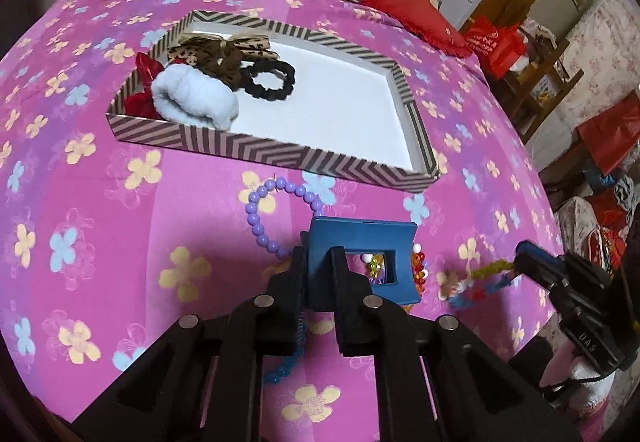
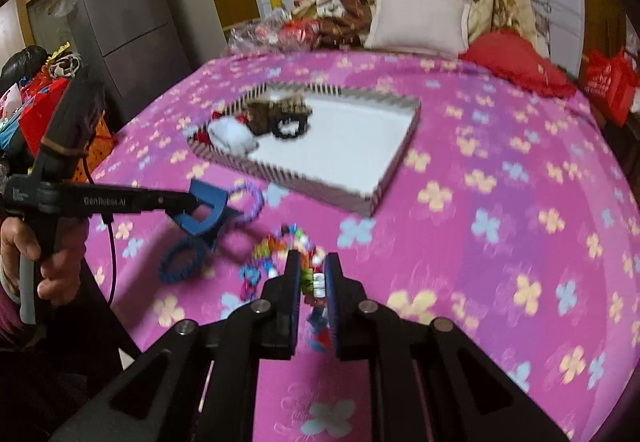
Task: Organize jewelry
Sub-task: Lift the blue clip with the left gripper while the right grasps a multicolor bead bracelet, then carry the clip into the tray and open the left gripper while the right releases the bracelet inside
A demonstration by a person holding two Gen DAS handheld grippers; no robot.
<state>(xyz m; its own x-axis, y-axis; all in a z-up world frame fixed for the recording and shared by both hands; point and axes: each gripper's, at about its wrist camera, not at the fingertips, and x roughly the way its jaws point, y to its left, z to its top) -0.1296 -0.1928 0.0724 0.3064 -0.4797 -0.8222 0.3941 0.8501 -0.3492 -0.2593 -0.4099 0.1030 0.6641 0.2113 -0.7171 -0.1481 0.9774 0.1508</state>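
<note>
A bed covered by a pink bedspread (image 1: 100,210) with pastel flowers is seen from two gripper cameras. Toward the far side of the bed, a shallow tray (image 1: 280,152) with a striped chevron rim and white floor rests on the bedspread. Gathered in its left end are a pale blue fluffy scrunchie (image 1: 196,100), a black scrunchie (image 1: 270,80), a brown scrunchie (image 1: 218,60) and something red, partly hidden.

The left gripper (image 1: 320,274) is clamped on a blue rectangular hair claw (image 1: 360,238), which is held off the bedspread. In front of the tray, a lilac bead bracelet (image 1: 260,214) lies on the fabric, and a blue coiled hair tie (image 2: 182,262) lies below the claw.

The right gripper (image 2: 314,282) has its jaws pressed together on a multicoloured bead strand (image 2: 316,284), whose other end trails down to the bedspread among more bright beads (image 2: 288,242). The right view is blurred. A person's hand (image 2: 36,258) is seen gripping the handle of the left gripper.
</note>
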